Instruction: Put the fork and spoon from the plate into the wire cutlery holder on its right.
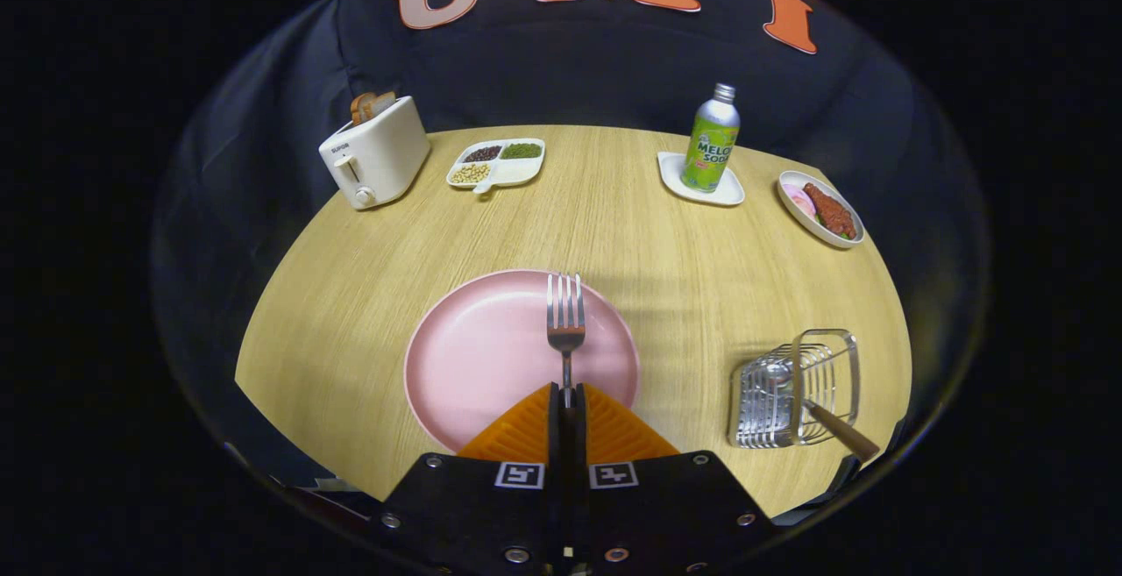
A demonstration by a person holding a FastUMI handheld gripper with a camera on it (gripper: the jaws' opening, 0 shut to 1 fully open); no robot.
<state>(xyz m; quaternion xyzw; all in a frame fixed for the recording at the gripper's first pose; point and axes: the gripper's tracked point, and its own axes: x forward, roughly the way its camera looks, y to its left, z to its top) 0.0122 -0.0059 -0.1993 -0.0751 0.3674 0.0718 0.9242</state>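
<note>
Currently gripper [566,401] fingers clamped on fork [565,317] handle, tines pointing to 12 o'clock over pink plate [478,357]. Spoon [811,405] already in wire cutlery holder [793,387], at plate's 3 o'clock.

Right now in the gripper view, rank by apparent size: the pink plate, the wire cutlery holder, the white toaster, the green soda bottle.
1. Round pink plate, nearest the gripper, which is shut on the metal fork.
2. Wire cutlery holder and white toaster: alike; the toaster is farther, so unranked.
3. Green soda bottle.
</note>
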